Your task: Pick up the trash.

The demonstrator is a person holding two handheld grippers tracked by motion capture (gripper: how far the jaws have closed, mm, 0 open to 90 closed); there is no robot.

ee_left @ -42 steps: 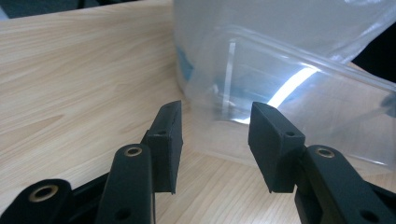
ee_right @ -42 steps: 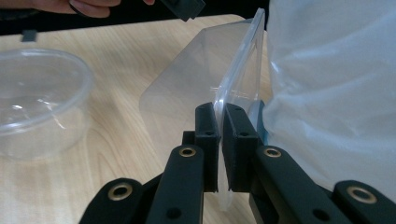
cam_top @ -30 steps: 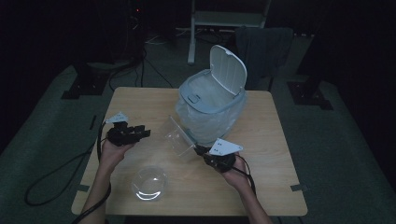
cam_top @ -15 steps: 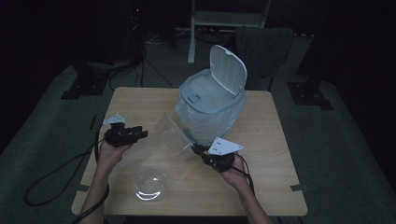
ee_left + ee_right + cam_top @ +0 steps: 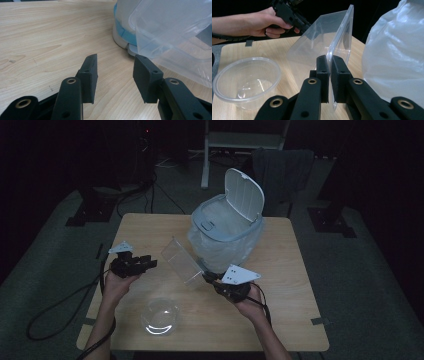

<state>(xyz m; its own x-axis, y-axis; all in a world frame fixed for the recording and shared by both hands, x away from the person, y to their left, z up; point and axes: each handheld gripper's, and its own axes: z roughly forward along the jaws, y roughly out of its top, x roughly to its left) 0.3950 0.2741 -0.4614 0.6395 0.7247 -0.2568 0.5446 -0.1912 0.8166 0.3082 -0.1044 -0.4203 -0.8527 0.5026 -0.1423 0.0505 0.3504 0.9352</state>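
the right gripper [image 5: 208,279] is clamped on the rim of a clear plastic container [image 5: 182,260], held tilted above the wooden table [image 5: 280,270] just in front of the lined white bin [image 5: 225,230] with its lid up. since a second ago the container has swung left, away from the bin. the left gripper [image 5: 145,262] hangs with jaws parted and nothing between them, about where it was. a clear round bowl [image 5: 160,316] sits unmoved near the front edge.
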